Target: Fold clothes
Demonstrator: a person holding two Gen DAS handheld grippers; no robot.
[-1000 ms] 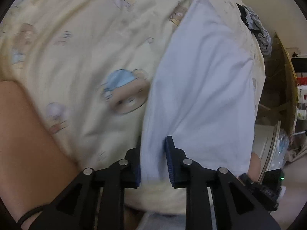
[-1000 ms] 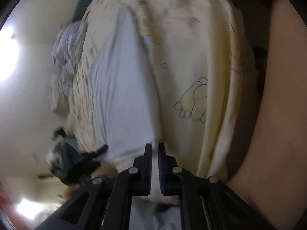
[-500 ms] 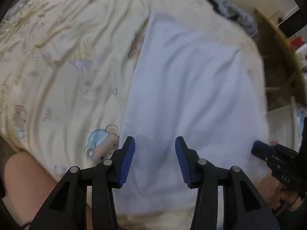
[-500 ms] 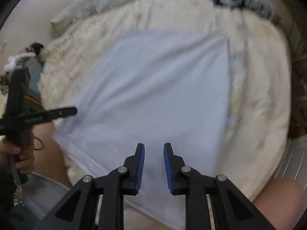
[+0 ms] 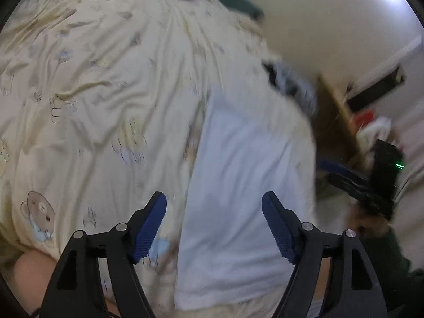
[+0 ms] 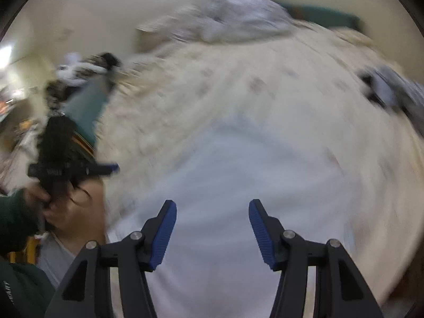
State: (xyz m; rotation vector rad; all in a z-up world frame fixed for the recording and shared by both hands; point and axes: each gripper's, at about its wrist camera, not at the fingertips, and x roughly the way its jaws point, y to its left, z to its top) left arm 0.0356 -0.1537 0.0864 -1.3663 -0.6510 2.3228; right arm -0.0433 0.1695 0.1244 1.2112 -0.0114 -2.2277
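2 grippers have released the garment since the earlier frames. 1 second ago, each clamped an edge of the pale lavender garment (image 5: 238, 185); now the left gripper (image 5: 214, 229) and the right gripper (image 6: 212, 234) hover above it, jaws opening, with nothing between the ribbed blue pads (image 5: 148, 228).

The garment lies flat on the bed as a folded, roughly rectangular panel of smooth, thin knit, with faint creases. It rests on a cream bedsheet (image 5: 92, 92), which is wrinkled and printed with cartoon bears and paw outlines.

Both views are blurred. A grey crumpled cloth (image 6: 238, 18) lies at the far end of the bed. A dark patterned item (image 5: 291, 87) sits near the bed's edge, beyond the garment.

Gripper fingers are matte black, with round metal pivot pins.
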